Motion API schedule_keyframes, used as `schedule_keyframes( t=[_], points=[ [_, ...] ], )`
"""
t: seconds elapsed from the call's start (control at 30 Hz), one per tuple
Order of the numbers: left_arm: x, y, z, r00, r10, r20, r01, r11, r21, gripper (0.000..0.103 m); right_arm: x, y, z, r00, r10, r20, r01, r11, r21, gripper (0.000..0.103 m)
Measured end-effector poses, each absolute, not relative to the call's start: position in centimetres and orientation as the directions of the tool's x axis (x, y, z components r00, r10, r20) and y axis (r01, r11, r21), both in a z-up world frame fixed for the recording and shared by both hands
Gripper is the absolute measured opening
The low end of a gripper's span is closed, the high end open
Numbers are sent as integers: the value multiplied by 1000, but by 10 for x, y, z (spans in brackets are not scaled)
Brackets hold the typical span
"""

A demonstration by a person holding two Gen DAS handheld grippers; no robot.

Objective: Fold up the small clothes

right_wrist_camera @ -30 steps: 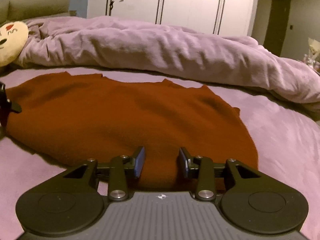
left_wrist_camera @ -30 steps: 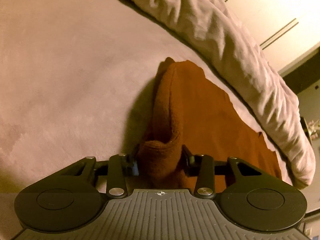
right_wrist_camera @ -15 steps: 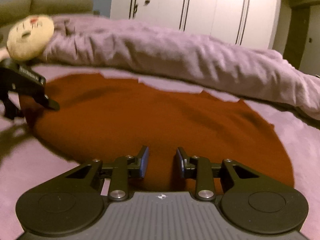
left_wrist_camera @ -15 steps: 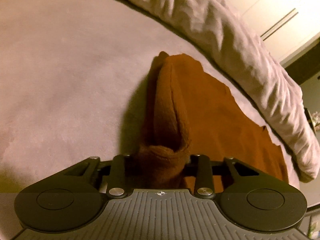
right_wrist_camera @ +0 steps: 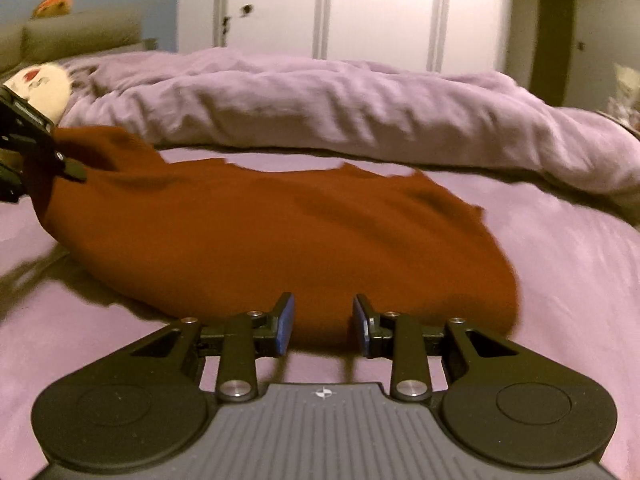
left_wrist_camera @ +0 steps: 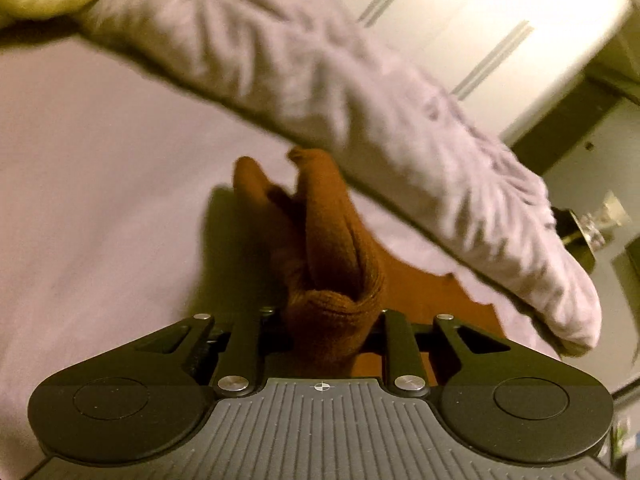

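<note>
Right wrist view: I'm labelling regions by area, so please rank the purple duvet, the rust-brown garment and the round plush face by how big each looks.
1. purple duvet and rust-brown garment: similar spans; the garment lies nearer the camera, so I won't rank them.
2. round plush face: clearly smallest, partly hidden at the left edge.

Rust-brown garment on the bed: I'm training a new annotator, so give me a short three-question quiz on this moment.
1. True or false: the left gripper is clamped on the garment.
2. Is cloth pinched between the right gripper's pads: A yes, B no?
3. What lies bunched behind the garment on the bed?

Key: 1 true. 2 B; the garment's edge only reaches between the open pads. 3 the lilac duvet.
</note>
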State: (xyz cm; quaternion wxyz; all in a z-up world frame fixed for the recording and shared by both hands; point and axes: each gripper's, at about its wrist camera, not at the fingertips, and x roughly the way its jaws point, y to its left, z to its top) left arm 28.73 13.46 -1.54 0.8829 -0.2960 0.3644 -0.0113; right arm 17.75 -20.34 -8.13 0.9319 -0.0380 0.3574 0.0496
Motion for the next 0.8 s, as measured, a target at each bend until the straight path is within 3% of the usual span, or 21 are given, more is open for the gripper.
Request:
schedule_keyframes(
  t=[0.3,0.5,0.6,0.7,0.8],
  points=[
    [299,20,27,744,-291,-601,49,921,-386,23,166,-247,-74,754,-1,-657,16,1000,17,32],
    [308,-53,-16,669,-303,-678,134,947,-291,25,161,-255,-74,750,-19,-661,38,999,15,32],
    [308,-68,-43,621,-287,-730,161,957,-239,34,160,-257,-77,743,-22,-669,36,999,7,32],
    [294,-66,-39,636,-324,-700,251,945,-209,57,160,-261,-78,733,-25,-679,41,999,7,32],
    [272,-51,-23,664,-367,-651,286,929,-233,64,162,-263,-78,732,-24,-681,46,999,14,34]
  ],
)
